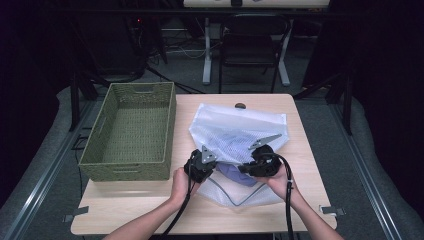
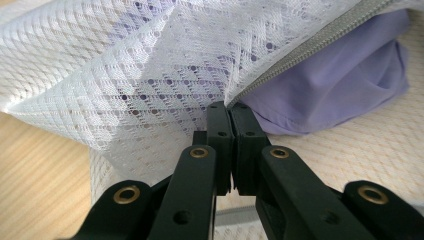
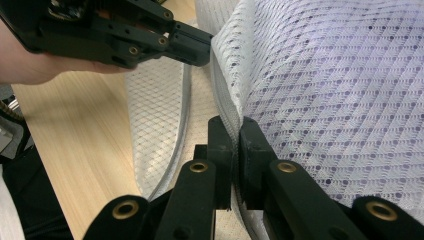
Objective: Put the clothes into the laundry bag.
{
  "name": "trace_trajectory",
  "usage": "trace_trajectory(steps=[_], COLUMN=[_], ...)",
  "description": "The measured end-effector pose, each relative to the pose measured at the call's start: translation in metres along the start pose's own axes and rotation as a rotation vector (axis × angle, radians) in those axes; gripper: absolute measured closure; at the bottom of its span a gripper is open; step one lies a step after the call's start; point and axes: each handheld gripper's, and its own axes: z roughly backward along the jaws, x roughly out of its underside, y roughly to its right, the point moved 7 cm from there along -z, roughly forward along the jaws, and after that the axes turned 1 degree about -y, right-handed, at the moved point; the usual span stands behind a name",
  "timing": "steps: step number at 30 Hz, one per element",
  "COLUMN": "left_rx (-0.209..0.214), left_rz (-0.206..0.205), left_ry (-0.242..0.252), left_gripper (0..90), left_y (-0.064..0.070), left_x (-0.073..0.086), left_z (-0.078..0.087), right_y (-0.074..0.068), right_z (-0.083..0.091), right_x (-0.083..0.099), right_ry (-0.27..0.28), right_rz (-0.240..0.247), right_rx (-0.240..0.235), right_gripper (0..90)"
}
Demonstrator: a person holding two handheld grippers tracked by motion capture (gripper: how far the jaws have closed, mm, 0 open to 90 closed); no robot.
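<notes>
A white mesh laundry bag [image 1: 235, 131] lies on the wooden table, its zipped mouth toward the person. A lilac garment [image 1: 235, 175] shows through the opening, and in the left gripper view the lilac garment [image 2: 340, 85] lies under the lifted zipper edge [image 2: 305, 47]. My left gripper [image 1: 206, 165] is shut on the upper zipper edge at the opening's left end, and its tips [image 2: 230, 107] pinch the mesh. My right gripper [image 1: 252, 164] is shut on the same edge farther right, the mesh bag [image 3: 325, 90] caught between its jaws [image 3: 235, 127]. The left gripper [image 3: 192, 45] shows beyond it.
A green woven basket [image 1: 95, 150] stands on the table's left side, with nothing in it. A black chair [image 1: 250, 42] and a table leg [image 1: 206, 50] stand behind the table. Bare wood [image 1: 150, 205] runs along the front edge.
</notes>
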Motion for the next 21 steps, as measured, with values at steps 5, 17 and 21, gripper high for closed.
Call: trace_trajectory(steps=[5,17,21], left_rx=[0.062,0.119,0.131], left_rz=[-0.014,-0.045,-0.052], left_ry=[-0.023,-0.033,-0.049], left_gripper=[89.3,89.7,89.7], left_y=[0.000,0.006,0.007], left_x=[0.002,0.010,0.014], left_z=[0.009,0.020,0.021], right_y=[0.000,-0.001,-0.004], right_z=[0.001,0.002,0.000], right_x=[0.001,0.008,0.012], right_ry=[-0.005,-0.041,-0.082], right_rz=[0.007,0.036,0.052], right_rx=[-0.002,-0.002,-0.007], right_gripper=[86.1,85.2,81.5])
